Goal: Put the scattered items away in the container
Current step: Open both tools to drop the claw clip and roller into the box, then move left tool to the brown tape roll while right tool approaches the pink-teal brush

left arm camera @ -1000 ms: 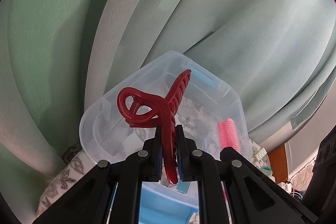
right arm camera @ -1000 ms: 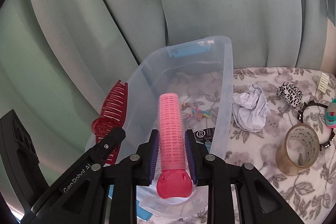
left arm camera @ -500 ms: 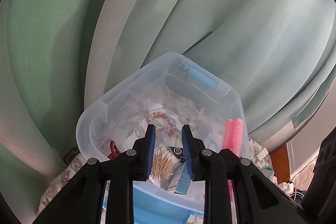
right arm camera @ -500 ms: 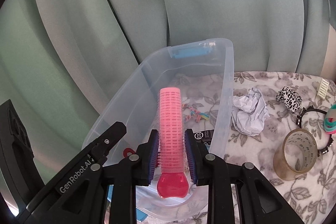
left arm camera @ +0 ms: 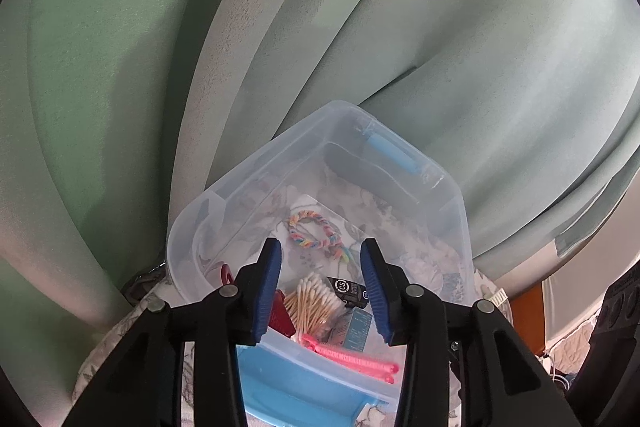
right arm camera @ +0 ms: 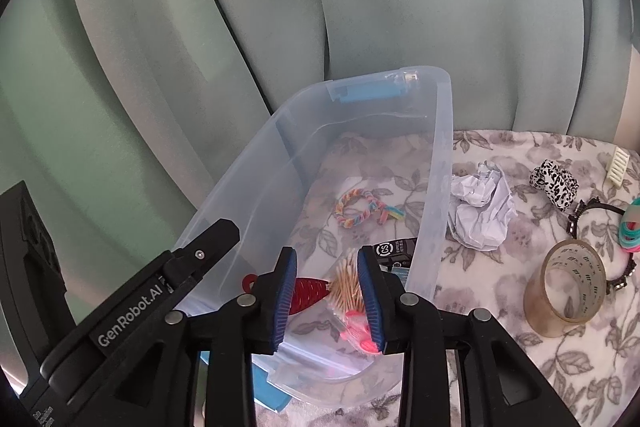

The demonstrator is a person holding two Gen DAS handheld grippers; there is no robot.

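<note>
Pale green curtains (right arm camera: 360, 7) hang behind a floral cloth (right arm camera: 520, 347) bearing the clear plastic container (right arm camera: 440, 155). Inside lie a ribbed pink roller (left arm camera: 352, 357), red claw clip (right arm camera: 308, 293), cotton swabs (left arm camera: 310, 301) and braided band (right arm camera: 354, 209). Left gripper (left arm camera: 321, 287) and right gripper (right arm camera: 327, 291) hover above, jaws just opened, nothing between them.

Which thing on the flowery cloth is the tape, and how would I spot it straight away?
Start at the clear plastic bin standing on the flowery cloth and look to its right, past the crumpled white paper. Nearer the camera stands the roll of tape. It is the only see-through brownish ring, far bigger than the thin bright hair ties behind it.
</note>
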